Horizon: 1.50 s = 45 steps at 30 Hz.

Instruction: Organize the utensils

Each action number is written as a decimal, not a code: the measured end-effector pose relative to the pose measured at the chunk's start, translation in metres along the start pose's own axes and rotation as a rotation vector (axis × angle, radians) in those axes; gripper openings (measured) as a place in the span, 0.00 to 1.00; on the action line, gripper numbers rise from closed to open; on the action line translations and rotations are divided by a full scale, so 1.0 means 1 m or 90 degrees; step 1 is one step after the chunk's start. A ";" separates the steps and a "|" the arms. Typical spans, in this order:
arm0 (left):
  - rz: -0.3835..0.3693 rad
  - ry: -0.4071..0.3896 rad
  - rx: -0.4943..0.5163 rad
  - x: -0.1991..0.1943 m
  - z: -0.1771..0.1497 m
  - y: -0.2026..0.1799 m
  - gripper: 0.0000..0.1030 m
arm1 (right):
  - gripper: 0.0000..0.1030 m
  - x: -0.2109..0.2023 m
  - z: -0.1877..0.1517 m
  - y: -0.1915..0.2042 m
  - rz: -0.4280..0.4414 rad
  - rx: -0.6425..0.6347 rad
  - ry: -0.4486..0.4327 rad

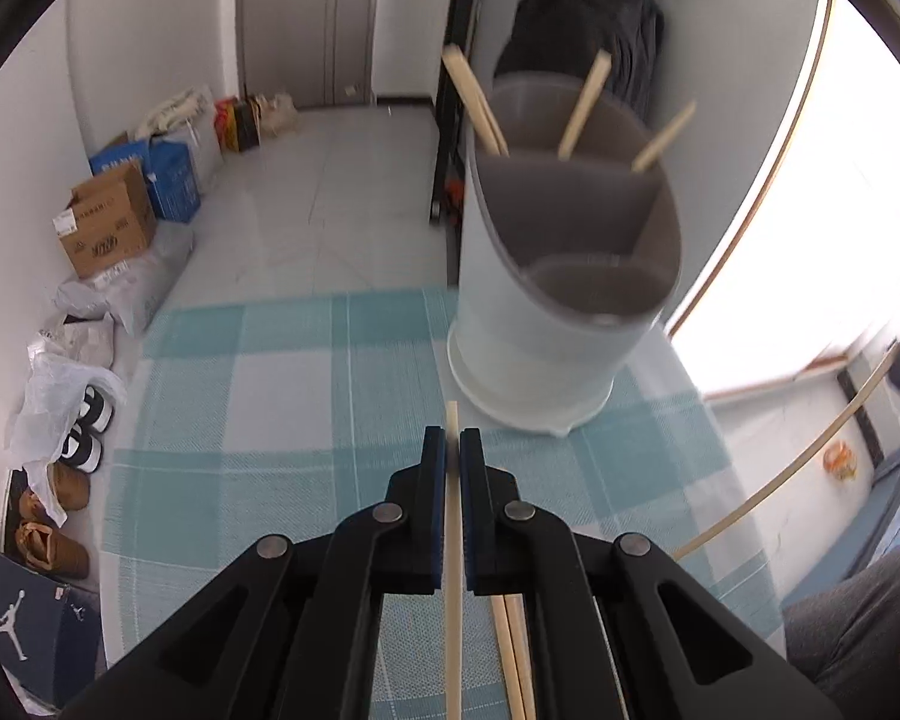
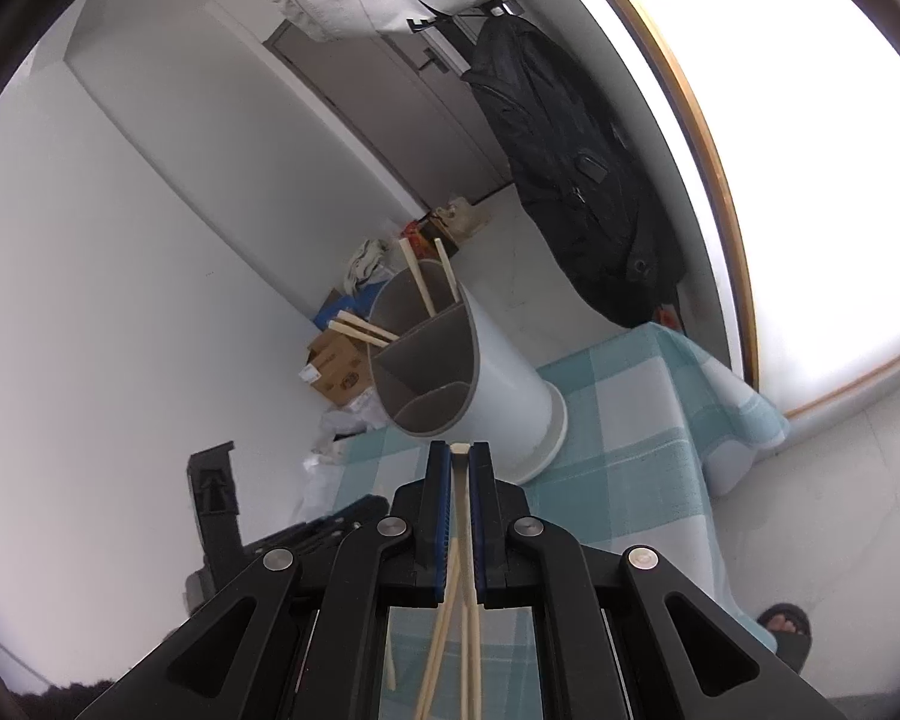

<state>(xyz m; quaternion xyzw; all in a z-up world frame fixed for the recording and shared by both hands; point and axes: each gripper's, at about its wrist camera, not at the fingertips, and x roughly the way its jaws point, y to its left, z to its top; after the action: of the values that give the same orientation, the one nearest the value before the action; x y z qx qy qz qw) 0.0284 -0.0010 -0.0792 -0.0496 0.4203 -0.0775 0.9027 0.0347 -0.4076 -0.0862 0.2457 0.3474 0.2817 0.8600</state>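
Table (image 1: 258,396): teal checked cloth; boxes (image 1: 111,222), shoes (image 1: 81,432) on floor. Holder (image 1: 564,276) with chopsticks (image 1: 582,105) stands at far edge. Left tongs (image 1: 453,450) clamp one chopstick (image 1: 453,600); right tongs (image 2: 460,462) clamp another (image 2: 461,516). Right view only: backpack (image 2: 570,180).

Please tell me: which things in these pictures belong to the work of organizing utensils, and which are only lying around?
For the job:
- chopstick clamped in left gripper
- chopsticks clamped in right gripper
- divided utensil holder, with chopsticks inside
- loose chopsticks on the checked tablecloth

Only lying around:
- cardboard box
- shoes
- black backpack
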 end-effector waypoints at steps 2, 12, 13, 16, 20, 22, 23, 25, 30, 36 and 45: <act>-0.012 -0.023 -0.021 -0.007 0.005 0.004 0.01 | 0.05 -0.001 -0.003 0.008 0.014 -0.020 -0.010; -0.034 -0.083 -0.010 -0.023 0.017 0.009 0.01 | 0.05 0.011 -0.018 0.035 -0.015 -0.077 -0.002; -0.035 -0.089 -0.008 -0.028 0.017 0.007 0.01 | 0.05 0.014 -0.019 0.037 -0.019 -0.080 0.001; -0.049 -0.103 -0.003 -0.039 0.020 0.003 0.01 | 0.05 0.016 -0.018 0.046 -0.022 -0.094 0.002; -0.062 -0.126 0.010 -0.052 0.027 -0.002 0.01 | 0.05 0.013 -0.016 0.058 -0.027 -0.115 -0.012; -0.062 -0.137 0.018 -0.058 0.031 -0.004 0.01 | 0.05 0.012 -0.014 0.063 -0.033 -0.123 -0.019; -0.066 -0.140 0.023 -0.060 0.033 -0.005 0.01 | 0.05 0.011 -0.012 0.065 -0.034 -0.127 -0.021; -0.069 -0.147 0.028 -0.065 0.037 -0.007 0.01 | 0.05 0.011 -0.010 0.069 -0.036 -0.132 -0.024; -0.075 -0.157 0.035 -0.075 0.048 -0.009 0.01 | 0.05 0.009 0.003 0.081 -0.049 -0.150 -0.030; -0.083 -0.162 0.038 -0.093 0.069 -0.012 0.01 | 0.05 -0.003 0.028 0.099 -0.055 -0.170 -0.041; -0.095 -0.194 0.051 -0.119 0.111 -0.028 0.01 | 0.05 -0.025 0.085 0.120 -0.053 -0.183 -0.084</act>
<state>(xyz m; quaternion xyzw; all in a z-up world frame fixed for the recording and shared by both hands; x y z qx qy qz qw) 0.0350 -0.0038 0.0861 -0.0560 0.2704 -0.1526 0.9489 0.0448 -0.3569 0.0542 0.1237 0.2559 0.2760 0.9182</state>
